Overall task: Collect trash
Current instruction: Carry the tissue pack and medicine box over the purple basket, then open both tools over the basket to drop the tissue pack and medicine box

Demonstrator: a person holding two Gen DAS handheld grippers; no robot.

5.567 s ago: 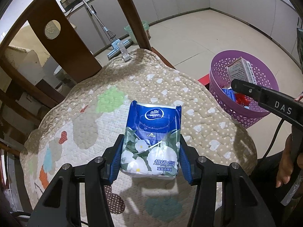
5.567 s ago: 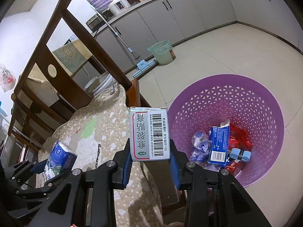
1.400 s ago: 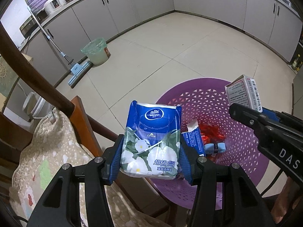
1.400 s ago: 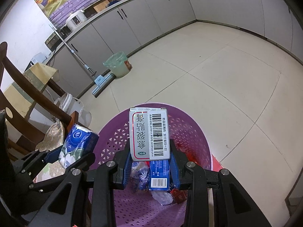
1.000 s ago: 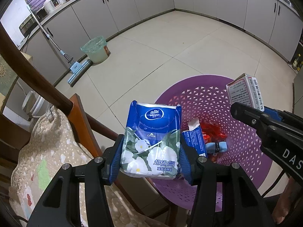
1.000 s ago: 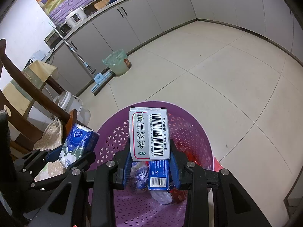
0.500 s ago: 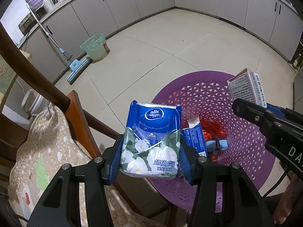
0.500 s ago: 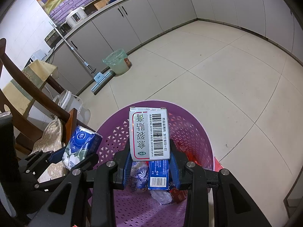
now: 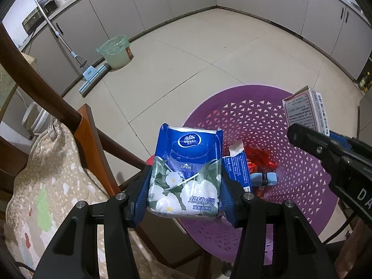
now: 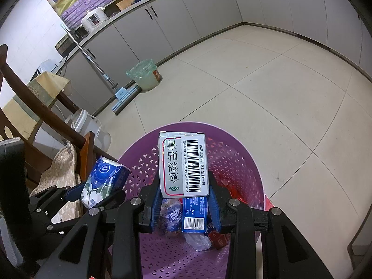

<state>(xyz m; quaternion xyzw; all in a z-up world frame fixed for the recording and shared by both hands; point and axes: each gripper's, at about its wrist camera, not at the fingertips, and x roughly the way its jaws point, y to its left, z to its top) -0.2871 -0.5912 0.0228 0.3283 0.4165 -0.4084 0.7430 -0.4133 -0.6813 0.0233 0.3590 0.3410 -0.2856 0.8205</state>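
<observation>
Two loads: your right gripper [image 10: 184, 200], jaws clamped on the box [image 10: 183, 165], hangs over the basket [image 10: 244, 162]; left gripper [image 9: 184, 200] clamps tissues [image 9: 186, 174] at its rim.

Beyond the jaws spreads a pale tiled floor [image 10: 267, 88], ringed by grey cabinets [image 10: 186, 16] under a worktop. To their left stands a dark wooden chair [image 9: 46, 97] with a patterned cushion [image 9: 46, 186]. A mop [image 10: 102, 74] leans by a lined bucket [image 10: 145, 75].

Purple basket [image 10: 234, 160] with triangle cut-outs – blue tissue pack [image 9: 184, 172] printed with white flowers; white barcoded box [image 10: 183, 164]; beige patchwork cushion [image 9: 44, 181] at left.
</observation>
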